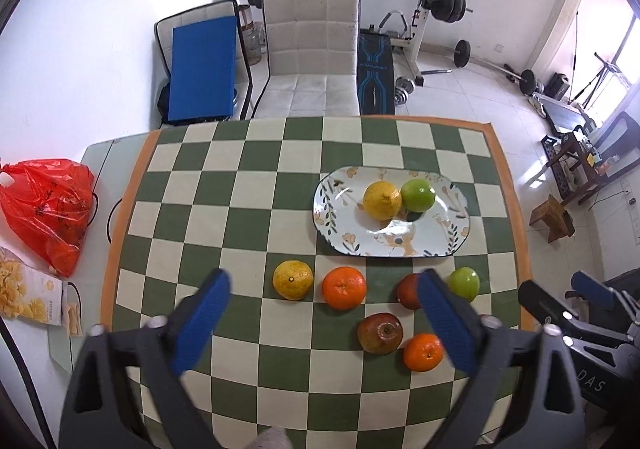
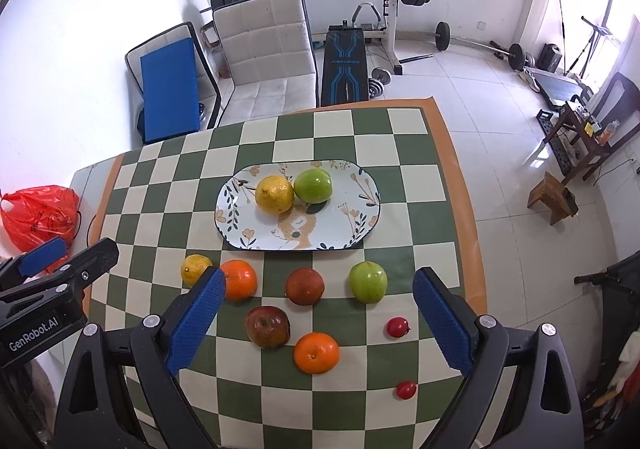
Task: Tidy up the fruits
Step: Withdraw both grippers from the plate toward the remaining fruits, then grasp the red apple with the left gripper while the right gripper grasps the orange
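A floral oval plate holds a yellow citrus touching a green apple. On the checkered cloth in front of it lie a yellow citrus, two oranges, a dark red fruit, a green apple, a brownish-red apple and two small red fruits. My left gripper hovers open above the loose fruit, holding nothing. My right gripper is beside it, also open and empty.
A red plastic bag and a snack box sit left of the cloth on the table. A padded chair stands at the table's far edge, with a blue mat and weight equipment behind. The cloth's right edge drops to the tiled floor.
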A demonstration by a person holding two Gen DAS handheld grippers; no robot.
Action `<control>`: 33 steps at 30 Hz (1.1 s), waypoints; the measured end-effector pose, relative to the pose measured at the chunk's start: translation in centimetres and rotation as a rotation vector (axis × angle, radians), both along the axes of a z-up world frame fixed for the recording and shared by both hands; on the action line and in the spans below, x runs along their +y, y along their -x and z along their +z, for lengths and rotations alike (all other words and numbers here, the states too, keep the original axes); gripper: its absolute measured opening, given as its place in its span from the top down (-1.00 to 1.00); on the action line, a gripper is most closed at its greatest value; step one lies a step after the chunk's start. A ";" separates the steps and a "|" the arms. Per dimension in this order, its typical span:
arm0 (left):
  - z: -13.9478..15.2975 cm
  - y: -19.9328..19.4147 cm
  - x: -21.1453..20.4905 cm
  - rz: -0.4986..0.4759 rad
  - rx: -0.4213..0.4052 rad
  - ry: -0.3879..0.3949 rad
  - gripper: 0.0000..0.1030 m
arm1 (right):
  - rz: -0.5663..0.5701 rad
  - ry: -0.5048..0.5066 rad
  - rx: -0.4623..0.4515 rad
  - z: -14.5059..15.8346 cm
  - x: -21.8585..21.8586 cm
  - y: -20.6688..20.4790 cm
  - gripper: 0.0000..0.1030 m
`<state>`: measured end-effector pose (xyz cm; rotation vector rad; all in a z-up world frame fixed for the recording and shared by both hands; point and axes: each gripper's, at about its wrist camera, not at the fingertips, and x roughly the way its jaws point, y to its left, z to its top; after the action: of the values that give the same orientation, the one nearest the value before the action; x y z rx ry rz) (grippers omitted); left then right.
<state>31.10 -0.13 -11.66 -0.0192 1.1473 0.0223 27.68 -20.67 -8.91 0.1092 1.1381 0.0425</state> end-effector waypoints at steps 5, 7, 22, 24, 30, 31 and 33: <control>-4.2 -0.5 0.6 0.029 0.081 -0.066 -0.99 | -0.023 -0.050 0.110 -5.0 -0.8 -0.4 -0.88; -6.4 -0.5 0.8 0.037 0.130 -0.090 -0.99 | -0.024 -0.078 0.193 -8.8 -1.0 -0.6 -0.88; -16.0 -1.1 -2.0 -0.017 0.401 -0.013 -0.99 | 0.062 -0.153 0.541 -26.7 0.4 1.7 -0.27; -17.3 -1.3 -3.3 -0.040 0.438 0.012 -0.99 | 0.041 -0.160 0.534 -26.5 -0.8 2.1 -0.27; -22.5 -2.4 -6.9 -0.099 0.586 0.066 -0.99 | -0.019 -0.165 0.551 -26.7 -4.7 3.2 -0.27; -23.1 -2.5 -7.3 -0.108 0.600 0.069 -0.99 | -0.023 -0.171 0.555 -26.9 -5.1 3.3 -0.27; -24.5 -2.6 -8.1 -0.132 0.621 0.064 -0.89 | -0.032 -0.185 0.569 -27.2 -5.8 3.6 -0.28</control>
<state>33.66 -8.23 -36.13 0.0076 1.7676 -0.1348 24.04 -26.48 -36.12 0.3180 1.6996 0.0924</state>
